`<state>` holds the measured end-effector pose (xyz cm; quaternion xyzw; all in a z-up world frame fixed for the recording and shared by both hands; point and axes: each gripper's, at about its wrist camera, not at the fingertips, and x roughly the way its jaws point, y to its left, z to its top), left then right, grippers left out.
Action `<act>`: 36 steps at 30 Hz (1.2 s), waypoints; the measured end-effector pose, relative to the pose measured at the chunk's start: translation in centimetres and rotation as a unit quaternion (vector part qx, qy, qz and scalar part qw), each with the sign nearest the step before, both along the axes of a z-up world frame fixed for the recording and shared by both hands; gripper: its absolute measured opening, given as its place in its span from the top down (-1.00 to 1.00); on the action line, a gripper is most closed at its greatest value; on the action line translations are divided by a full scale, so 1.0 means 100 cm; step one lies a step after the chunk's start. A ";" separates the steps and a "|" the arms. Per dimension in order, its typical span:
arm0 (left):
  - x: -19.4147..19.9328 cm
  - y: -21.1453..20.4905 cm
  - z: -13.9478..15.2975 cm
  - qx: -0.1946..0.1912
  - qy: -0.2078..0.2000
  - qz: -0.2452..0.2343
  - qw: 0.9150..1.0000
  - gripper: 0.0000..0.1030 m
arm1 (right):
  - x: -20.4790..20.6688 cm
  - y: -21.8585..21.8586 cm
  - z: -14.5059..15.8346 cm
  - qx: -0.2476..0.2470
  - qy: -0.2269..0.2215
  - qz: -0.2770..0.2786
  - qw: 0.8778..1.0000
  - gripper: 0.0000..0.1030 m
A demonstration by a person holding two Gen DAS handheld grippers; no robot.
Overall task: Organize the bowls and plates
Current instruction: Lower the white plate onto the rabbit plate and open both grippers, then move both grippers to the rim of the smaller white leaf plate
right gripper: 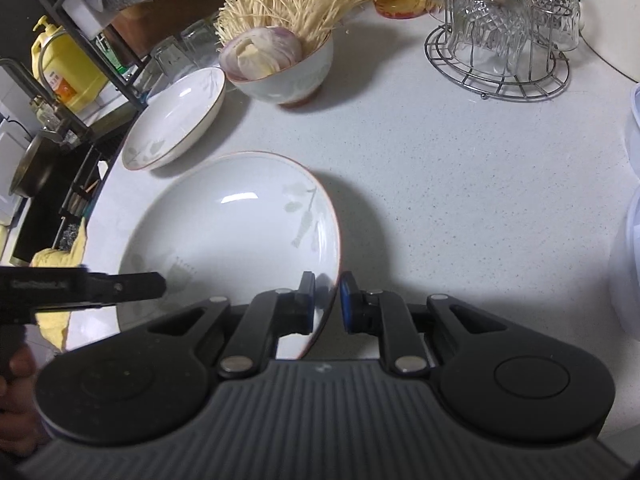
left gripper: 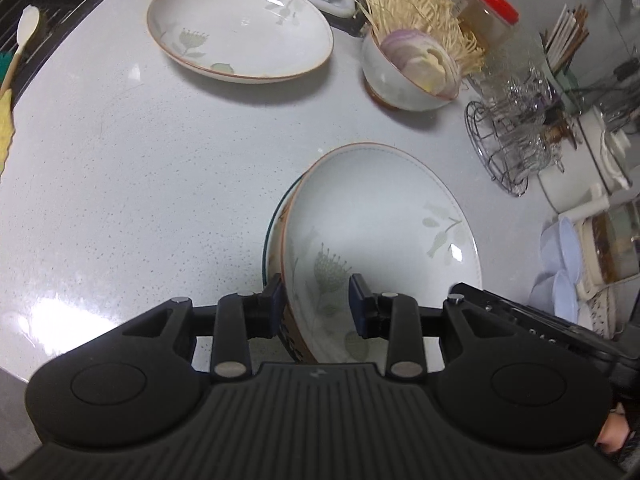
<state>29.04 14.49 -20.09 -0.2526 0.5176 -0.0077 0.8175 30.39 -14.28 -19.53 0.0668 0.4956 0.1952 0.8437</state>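
Observation:
A white floral plate (left gripper: 380, 220) (right gripper: 232, 232) with an orange rim hangs tilted above the pale counter (left gripper: 120, 160), held from both sides. My left gripper (left gripper: 316, 300) is shut across its near wall, one pad inside and one outside. A teal-rimmed patterned dish (left gripper: 267, 248) shows directly under the plate between those pads. My right gripper (right gripper: 326, 300) is shut on the plate's right rim. One of the left gripper's fingers (right gripper: 132, 282) reaches in from the left. A matching empty plate (left gripper: 240, 28) (right gripper: 176, 116) lies farther back. A bowl (left gripper: 400, 80) (right gripper: 288, 76) of onion and enoki stands beside it.
A wire rack of glasses (left gripper: 508, 140) (right gripper: 500, 48) stands at the back right, with a red-lidded jar (left gripper: 492, 8) behind it. The sink (left gripper: 40, 0) borders the counter's left edge, with a yellow cloth (right gripper: 60, 256) and a soap bottle (right gripper: 64, 64). White containers (right gripper: 634, 120) sit far right.

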 end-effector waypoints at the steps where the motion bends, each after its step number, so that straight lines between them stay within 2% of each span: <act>1: -0.001 0.002 0.001 -0.006 0.000 0.000 1.000 0.24 | 0.001 0.001 -0.001 -0.001 0.001 0.001 1.000 0.66; 4: -0.003 0.010 0.001 -0.028 0.005 0.003 1.000 0.22 | 0.003 0.002 -0.003 0.004 -0.001 -0.003 1.000 0.66; 7: -0.007 0.012 0.004 -0.031 0.009 -0.003 0.999 0.20 | 0.003 0.000 -0.004 0.011 0.004 -0.013 1.000 0.65; 10: -0.013 0.012 0.010 -0.011 0.010 -0.012 1.000 0.02 | 0.002 -0.001 -0.001 0.012 0.002 -0.020 1.000 0.65; 15: -0.028 0.020 0.021 0.007 0.007 -0.005 1.000 0.00 | -0.003 -0.003 0.013 0.011 -0.010 -0.027 1.000 0.65; 20: -0.036 0.019 0.051 0.031 -0.017 0.008 0.999 0.00 | -0.012 -0.005 0.049 0.013 -0.053 -0.020 0.998 0.65; 28: -0.047 -0.020 0.132 0.096 -0.095 0.008 0.991 0.00 | -0.035 -0.016 0.121 0.024 -0.109 0.011 0.994 0.65; 32: -0.058 -0.039 0.156 0.107 -0.120 0.003 0.987 0.00 | -0.054 -0.021 0.150 0.005 -0.149 0.036 0.988 0.65; 36: -0.073 -0.050 0.171 0.122 -0.134 0.005 0.983 0.00 | -0.072 -0.028 0.165 0.003 -0.175 0.041 0.984 0.65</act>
